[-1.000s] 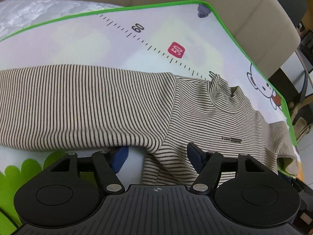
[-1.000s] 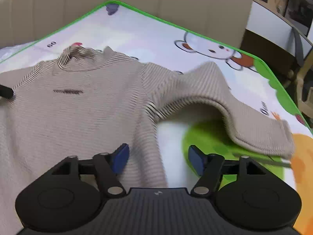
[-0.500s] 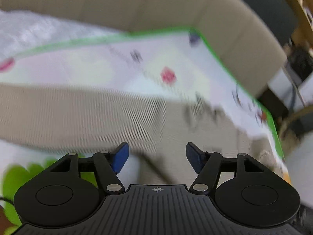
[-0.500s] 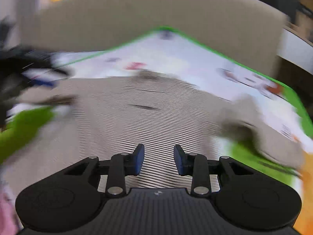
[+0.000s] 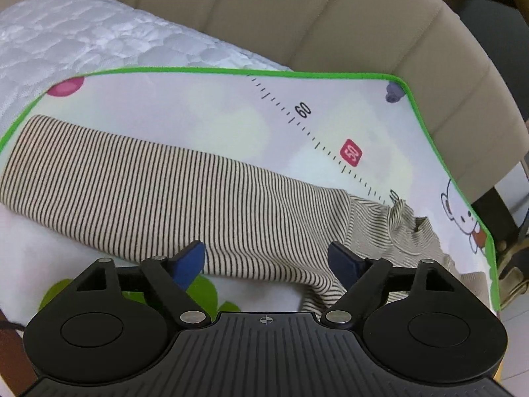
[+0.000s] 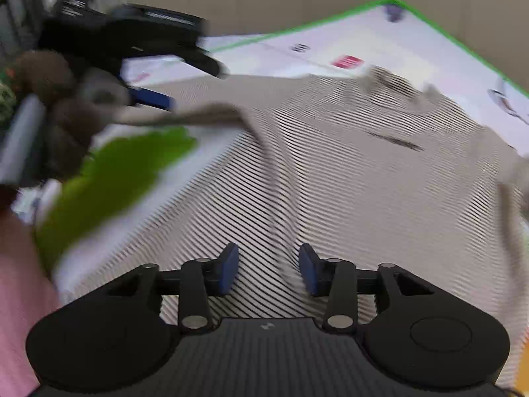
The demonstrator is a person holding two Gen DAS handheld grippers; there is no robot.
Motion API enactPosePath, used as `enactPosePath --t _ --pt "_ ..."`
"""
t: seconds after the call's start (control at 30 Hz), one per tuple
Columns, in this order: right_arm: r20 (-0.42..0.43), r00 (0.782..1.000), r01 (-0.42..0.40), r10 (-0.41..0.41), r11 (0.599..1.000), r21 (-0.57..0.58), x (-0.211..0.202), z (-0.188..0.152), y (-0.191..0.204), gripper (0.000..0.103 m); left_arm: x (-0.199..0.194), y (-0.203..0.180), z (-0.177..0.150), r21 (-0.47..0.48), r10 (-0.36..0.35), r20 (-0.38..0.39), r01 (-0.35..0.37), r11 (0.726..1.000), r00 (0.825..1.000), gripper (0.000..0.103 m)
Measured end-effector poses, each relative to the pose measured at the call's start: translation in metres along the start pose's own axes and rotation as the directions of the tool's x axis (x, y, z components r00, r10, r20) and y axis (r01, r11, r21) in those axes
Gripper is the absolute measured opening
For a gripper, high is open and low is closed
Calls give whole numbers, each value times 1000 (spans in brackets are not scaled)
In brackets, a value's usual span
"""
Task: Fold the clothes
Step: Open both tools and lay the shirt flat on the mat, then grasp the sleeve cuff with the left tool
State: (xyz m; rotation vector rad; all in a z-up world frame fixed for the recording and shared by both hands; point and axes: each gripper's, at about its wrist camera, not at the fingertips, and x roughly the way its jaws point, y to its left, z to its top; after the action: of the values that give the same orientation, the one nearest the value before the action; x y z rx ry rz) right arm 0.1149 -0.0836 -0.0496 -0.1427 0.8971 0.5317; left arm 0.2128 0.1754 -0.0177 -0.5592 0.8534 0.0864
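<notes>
With the striped sweater [image 5: 205, 198] flat on the play mat [image 5: 205, 99], the spread left gripper [image 5: 266, 259] should bite the sleeve [image 5: 132, 182] edge squarely, while the half-open right gripper [image 6: 268, 269] hovers over the body, holding nothing.

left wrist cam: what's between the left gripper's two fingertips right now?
In the left wrist view, the left gripper is open, and the striped sweater's sleeve spans the gap between its blue fingertips, lying on the play mat.
</notes>
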Motion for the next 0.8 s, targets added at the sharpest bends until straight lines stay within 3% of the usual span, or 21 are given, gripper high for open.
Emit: enactPosePath --t 0.07,0.13,0.2,0.27,0.3,0.37,0.5,0.57,0.8 --pt "51 999 12 -14 999 36 -3 -16 -7 50 -6 6 0 -50 39 43 -36 998 998 87" --pt "111 994 6 -14 997 71 -6 -28 -8 55 -18 15 2 -124 123 124 -108 986 985 87" --pt "156 987 17 -29 997 79 -5 -36 -1 68 -31 25 6 -191 237 215 -197 962 947 87" --pt "186 981 47 -56 998 52 -1 -40 9 75 -42 34 8 -245 362 284 -298 923 888 90" --pt "196 978 65 -71 997 34 0 -41 14 77 -44 39 8 -269 404 290 -331 905 868 92" --pt "208 975 83 -85 996 21 1 -42 17 78 -42 52 9 -322 461 272 -371 871 845 93" --pt "214 975 45 -55 998 49 -2 -42 11 80 -27 68 10 -371 529 191 -439 819 827 93" --pt "215 975 46 -53 998 40 -2 -44 12 82 -22 74 8 -394 539 155 -448 802 828 92" --pt "208 977 35 -42 999 39 -7 -43 12 84 -13 89 3 -437 543 99 -454 777 834 86"
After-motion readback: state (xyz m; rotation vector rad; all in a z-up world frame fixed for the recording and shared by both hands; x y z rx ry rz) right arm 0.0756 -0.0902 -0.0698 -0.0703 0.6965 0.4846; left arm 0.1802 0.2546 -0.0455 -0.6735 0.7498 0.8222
